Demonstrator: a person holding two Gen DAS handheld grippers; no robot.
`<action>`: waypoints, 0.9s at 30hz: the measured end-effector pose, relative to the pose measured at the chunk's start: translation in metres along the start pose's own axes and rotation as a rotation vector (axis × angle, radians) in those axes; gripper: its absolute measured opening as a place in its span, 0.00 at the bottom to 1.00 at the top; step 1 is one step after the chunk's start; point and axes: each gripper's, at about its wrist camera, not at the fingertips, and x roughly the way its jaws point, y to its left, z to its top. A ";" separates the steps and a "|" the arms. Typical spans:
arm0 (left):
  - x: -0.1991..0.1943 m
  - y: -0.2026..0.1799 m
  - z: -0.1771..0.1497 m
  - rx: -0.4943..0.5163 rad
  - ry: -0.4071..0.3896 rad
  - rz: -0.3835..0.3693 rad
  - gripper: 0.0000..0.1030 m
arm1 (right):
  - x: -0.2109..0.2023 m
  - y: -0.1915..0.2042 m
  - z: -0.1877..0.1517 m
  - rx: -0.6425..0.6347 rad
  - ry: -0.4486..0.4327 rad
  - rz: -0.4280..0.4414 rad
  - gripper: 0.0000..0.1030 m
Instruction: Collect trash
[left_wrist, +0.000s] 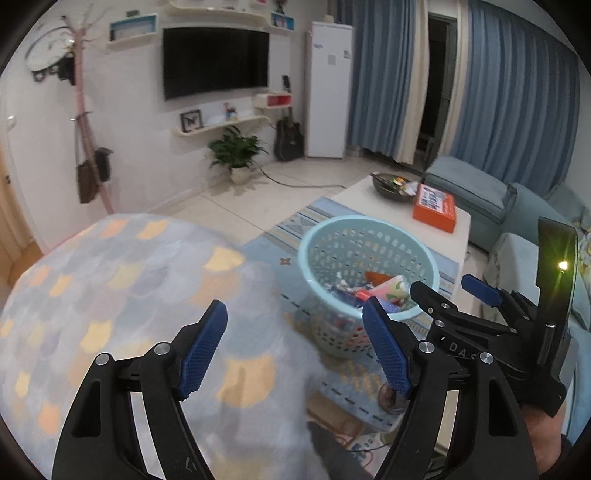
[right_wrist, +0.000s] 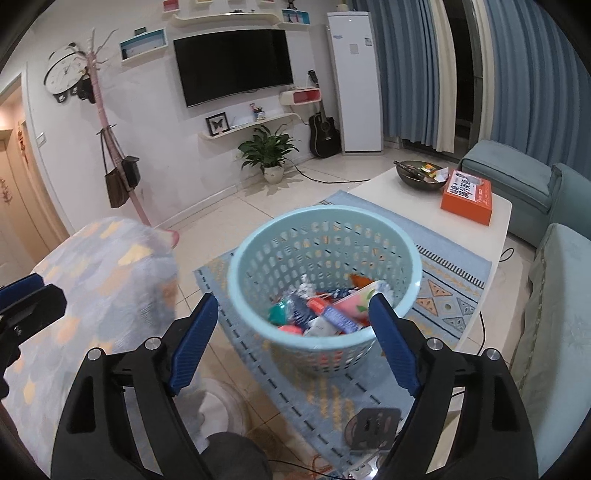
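Both your grippers stand wide and empty: left gripper (left_wrist: 295, 349), right gripper (right_wrist: 293, 341). Ahead of and below the right one sits the basket (right_wrist: 384, 229) on the rug, trash (right_wrist: 325, 312) inside (wrappers, seemingly).

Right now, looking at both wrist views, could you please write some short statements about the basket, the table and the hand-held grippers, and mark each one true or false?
1. The blue basket holds several wrappers. True.
2. The left hand-held gripper is clamped on a wrapper. False: its jaws stand open and hold nothing.
3. The orange box lies on the white table. True.
4. The basket stands on the table. False: it stands on the rug.
5. The right hand-held gripper is open. True.
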 end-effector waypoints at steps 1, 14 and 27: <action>-0.008 0.004 -0.005 -0.002 -0.014 0.016 0.77 | -0.003 0.005 -0.003 -0.004 -0.001 -0.001 0.80; -0.055 0.077 -0.068 -0.168 -0.011 0.137 0.83 | -0.034 0.096 -0.041 -0.127 0.011 0.068 0.87; -0.058 0.102 -0.095 -0.222 0.010 0.150 0.84 | -0.040 0.127 -0.055 -0.184 0.006 0.076 0.87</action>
